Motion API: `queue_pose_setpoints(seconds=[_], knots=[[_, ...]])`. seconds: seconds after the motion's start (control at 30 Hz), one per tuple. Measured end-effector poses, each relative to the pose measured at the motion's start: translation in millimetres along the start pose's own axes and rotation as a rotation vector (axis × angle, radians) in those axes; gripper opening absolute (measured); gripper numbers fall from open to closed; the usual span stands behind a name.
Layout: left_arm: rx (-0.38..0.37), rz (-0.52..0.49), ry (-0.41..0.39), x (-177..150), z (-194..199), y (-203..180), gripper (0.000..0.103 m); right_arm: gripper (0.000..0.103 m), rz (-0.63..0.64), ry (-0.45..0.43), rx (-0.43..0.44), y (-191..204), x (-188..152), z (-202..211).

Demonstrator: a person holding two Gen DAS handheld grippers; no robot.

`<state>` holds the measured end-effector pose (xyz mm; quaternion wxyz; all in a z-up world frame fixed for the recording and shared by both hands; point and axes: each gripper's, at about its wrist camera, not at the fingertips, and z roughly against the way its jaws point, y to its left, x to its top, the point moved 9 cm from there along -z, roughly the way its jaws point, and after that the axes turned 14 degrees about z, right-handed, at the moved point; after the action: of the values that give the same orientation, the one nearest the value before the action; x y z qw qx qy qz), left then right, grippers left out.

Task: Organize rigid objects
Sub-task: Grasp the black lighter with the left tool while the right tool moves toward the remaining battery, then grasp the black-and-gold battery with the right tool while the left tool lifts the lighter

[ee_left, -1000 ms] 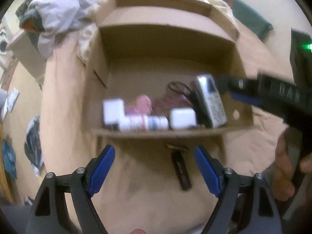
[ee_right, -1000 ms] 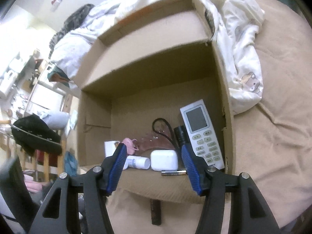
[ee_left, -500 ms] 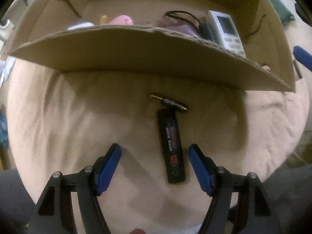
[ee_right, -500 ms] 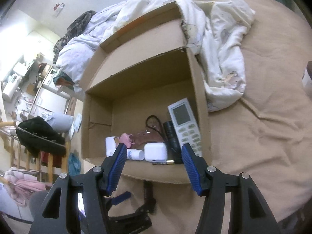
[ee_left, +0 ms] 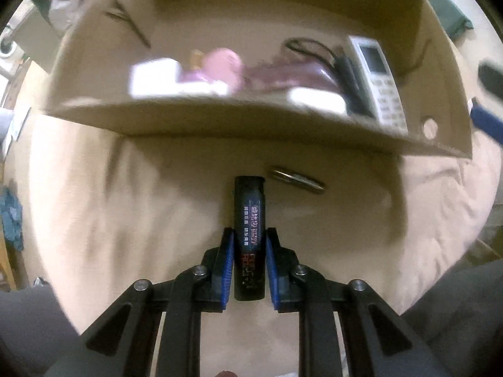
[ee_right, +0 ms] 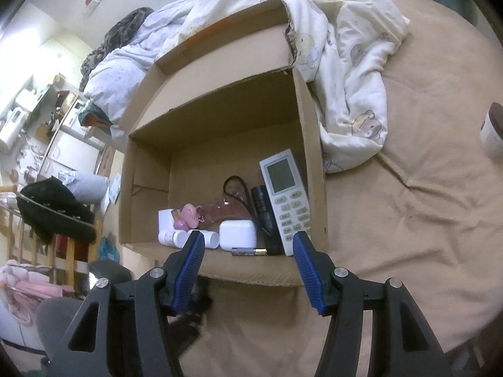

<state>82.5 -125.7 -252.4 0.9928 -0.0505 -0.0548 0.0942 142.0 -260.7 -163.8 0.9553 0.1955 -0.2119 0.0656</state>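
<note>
A slim black lighter-like stick (ee_left: 250, 198) with printed lettering lies on the beige bed sheet just before the open cardboard box (ee_left: 220, 122). My left gripper (ee_left: 250, 233) points straight down and is shut on the stick's near half, a blue pad against each side. A small metal piece (ee_left: 297, 179) lies just right of the stick's far end. My right gripper (ee_right: 247, 238) hovers open in front of the box (ee_right: 220, 119) with nothing between its fingers. Inside the box are a white remote (ee_right: 287, 201), a black torch (ee_right: 265, 216), a white case (ee_right: 237, 234) and a pink item (ee_right: 188, 215).
A crumpled white duvet (ee_right: 345, 62) is heaped behind and right of the box. A cup (ee_right: 493, 132) stands at the bed's right edge. A chair draped with dark clothes (ee_right: 53, 210) is off the bed's left side. Bare beige sheet (ee_right: 393, 251) lies right of the box.
My left gripper dropped from above the box down onto the black stick and its jaws went from wide apart to shut on it. The right gripper drew back slightly from the box.
</note>
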Motion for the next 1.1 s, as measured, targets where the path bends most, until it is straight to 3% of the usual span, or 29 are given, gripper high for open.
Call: queue_pose_setpoints(seconds=[0.2,0.33,0.53,0.63,0.83,0.93,1.0,1.1], knots=[[-0.027,-0.008,-0.057,17,52,30,0.017,0.061,-0.003,0.007,-0.011,3,-10,2],[-0.068,0.0,-0.094,28,89,61,0.017,0.061,0.003,-0.058,-0.016,15,-18,19],[-0.093,0.064,-0.107,38,84,105,0.017,0.061,-0.019,-0.007,-0.03,43,-50,-11],[-0.15,0.121,-0.051,34,69,105,0.017,0.061,-0.021,0.019,-0.114,50,-65,-39],[-0.114,0.063,-0.114,34,77,94,0.017,0.061,-0.072,0.029,-0.25,54,-83,-92],[-0.135,0.074,-0.109,35,80,97,0.017,0.061,-0.01,0.0,-0.283,66,-81,-111],[-0.161,0.081,-0.093,34,81,99,0.018,0.061,0.031,-0.021,-0.357,67,-78,-117],[-0.178,0.086,-0.094,34,84,100,0.017,0.061,-0.018,-0.039,-0.389,60,-76,-124]])
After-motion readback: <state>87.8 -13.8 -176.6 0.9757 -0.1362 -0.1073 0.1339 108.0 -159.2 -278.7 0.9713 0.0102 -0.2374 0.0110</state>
